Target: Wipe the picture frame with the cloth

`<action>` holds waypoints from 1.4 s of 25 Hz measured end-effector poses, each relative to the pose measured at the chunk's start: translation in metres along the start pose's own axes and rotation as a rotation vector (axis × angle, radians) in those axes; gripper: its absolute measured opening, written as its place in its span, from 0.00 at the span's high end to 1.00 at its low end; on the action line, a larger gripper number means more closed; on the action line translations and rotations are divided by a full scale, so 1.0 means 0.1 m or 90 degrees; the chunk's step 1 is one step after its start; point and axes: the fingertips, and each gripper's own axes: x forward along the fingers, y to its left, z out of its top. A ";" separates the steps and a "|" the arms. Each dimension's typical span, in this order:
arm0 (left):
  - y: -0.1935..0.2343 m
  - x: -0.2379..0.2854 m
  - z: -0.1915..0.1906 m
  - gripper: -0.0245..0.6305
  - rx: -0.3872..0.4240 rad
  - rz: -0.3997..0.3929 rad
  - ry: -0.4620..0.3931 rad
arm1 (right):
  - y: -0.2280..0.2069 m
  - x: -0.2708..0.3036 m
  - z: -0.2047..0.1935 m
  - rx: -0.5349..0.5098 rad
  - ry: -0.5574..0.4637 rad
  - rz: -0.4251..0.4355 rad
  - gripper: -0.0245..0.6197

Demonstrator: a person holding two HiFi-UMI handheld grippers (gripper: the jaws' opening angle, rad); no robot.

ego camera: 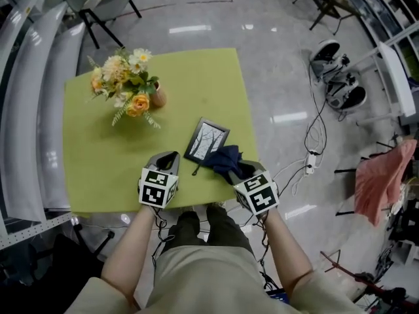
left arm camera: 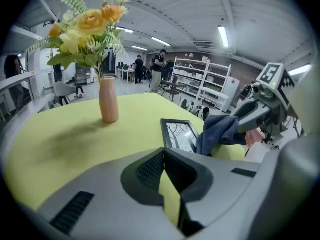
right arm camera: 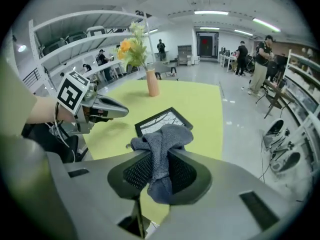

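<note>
Vase (ego camera: 156, 97): upright with flowers, far left of the table (ego camera: 98, 169), well apart from the frame.
Left gripper (ego camera: 169, 157): clenched, empty, just left of the frame.
Frame (ego camera: 207, 140): lay flat, near right; long axis ran away from the person, far end tilted right.
Cloth (ego camera: 226, 160): bunched at the frame's near right corner.
Right gripper (ego camera: 243, 169): clamped on the cloth.
Room: bare table left and beyond; near and right edges close.

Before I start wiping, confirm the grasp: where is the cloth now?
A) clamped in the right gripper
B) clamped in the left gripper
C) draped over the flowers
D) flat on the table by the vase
A: the right gripper view shows the cloth pinched between the jaws of the right gripper, with the picture frame lying just beyond.
</note>
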 end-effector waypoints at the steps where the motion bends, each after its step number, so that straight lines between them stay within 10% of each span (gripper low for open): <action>1: -0.01 -0.05 0.05 0.95 0.003 0.002 -0.008 | -0.03 -0.10 0.05 0.001 -0.015 -0.009 0.82; 20: -0.37 -1.57 1.93 0.95 0.135 0.076 -0.236 | -0.07 -2.20 1.66 -0.034 -0.396 -0.116 0.82; 35: -0.86 -2.91 2.96 0.95 0.226 0.115 -0.466 | 0.26 -3.51 2.13 -0.125 -0.590 -0.175 0.82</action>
